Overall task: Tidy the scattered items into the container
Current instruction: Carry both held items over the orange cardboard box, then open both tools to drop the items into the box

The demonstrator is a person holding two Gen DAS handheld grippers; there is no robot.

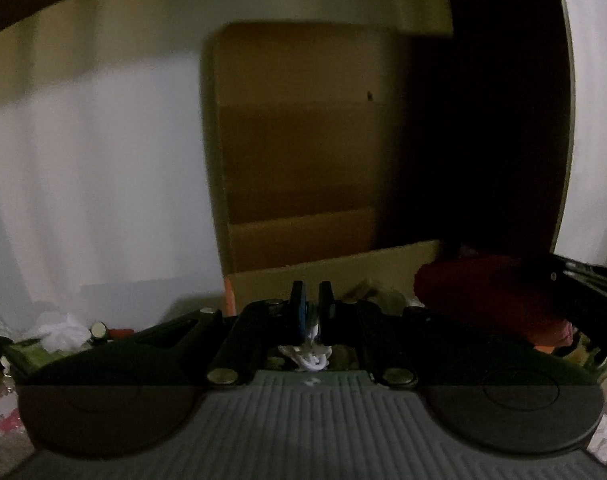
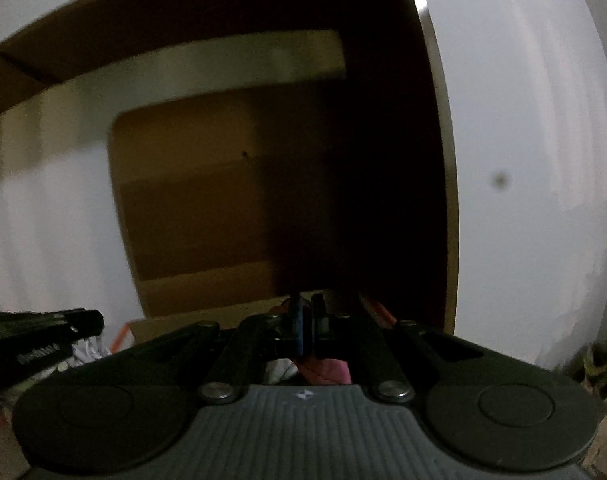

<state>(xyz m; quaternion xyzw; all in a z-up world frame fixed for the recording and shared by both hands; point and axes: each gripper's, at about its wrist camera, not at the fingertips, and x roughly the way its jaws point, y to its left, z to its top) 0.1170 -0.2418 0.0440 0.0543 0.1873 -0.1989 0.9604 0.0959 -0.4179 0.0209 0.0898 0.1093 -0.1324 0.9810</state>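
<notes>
My left gripper (image 1: 312, 296) is shut, its fingers pinching a thin white item (image 1: 313, 354) that hangs down between them. It points at an open cardboard box (image 1: 303, 160) with its raised flap. A dark red cloth (image 1: 483, 292) is bunched at the right, at the tip of the other gripper. My right gripper (image 2: 307, 312) is shut in front of the same cardboard box (image 2: 207, 208); a pink cloth (image 2: 327, 372) and a white scrap (image 2: 279, 370) show below its fingers, and I cannot tell whether it holds them.
A crumpled white tissue (image 1: 59, 332) and a small round-capped item (image 1: 100, 330) lie at the left on a green surface. White walls (image 1: 95, 160) stand behind the box. The other gripper (image 2: 39, 338) juts in at the left of the right wrist view. A plant (image 2: 599, 364) is at far right.
</notes>
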